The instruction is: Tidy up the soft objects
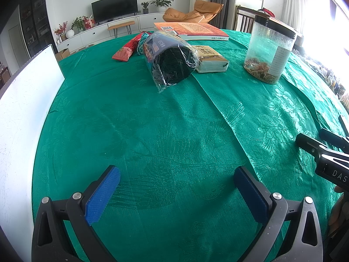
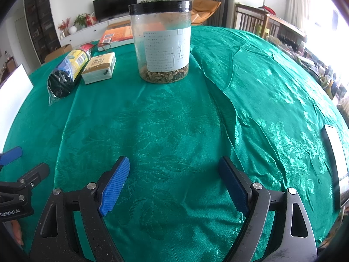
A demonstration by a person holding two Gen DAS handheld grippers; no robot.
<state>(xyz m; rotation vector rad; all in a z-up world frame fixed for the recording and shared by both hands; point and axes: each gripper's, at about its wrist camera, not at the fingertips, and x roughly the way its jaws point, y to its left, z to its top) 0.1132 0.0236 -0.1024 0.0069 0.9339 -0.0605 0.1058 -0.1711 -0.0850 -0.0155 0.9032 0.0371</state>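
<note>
A plastic-wrapped roll of black bags (image 1: pixel 172 63) lies on the green tablecloth (image 1: pixel 165 131), far ahead of my left gripper (image 1: pixel 176 174), which is open and empty. Beside the roll are a tissue pack (image 1: pixel 210 60) and red and blue soft packets (image 1: pixel 128 49). In the right wrist view the roll (image 2: pixel 65 76) and tissue pack (image 2: pixel 100 67) lie at the far left. My right gripper (image 2: pixel 174 168) is open and empty over bare cloth (image 2: pixel 174 120), well short of them.
A clear jar with a black lid (image 2: pixel 162 43) stands ahead of the right gripper; it also shows in the left wrist view (image 1: pixel 269 50). An orange book (image 1: pixel 192 30) lies at the back. A white board (image 1: pixel 24 100) stands at the left. A phone (image 2: pixel 336 161) lies at the right edge.
</note>
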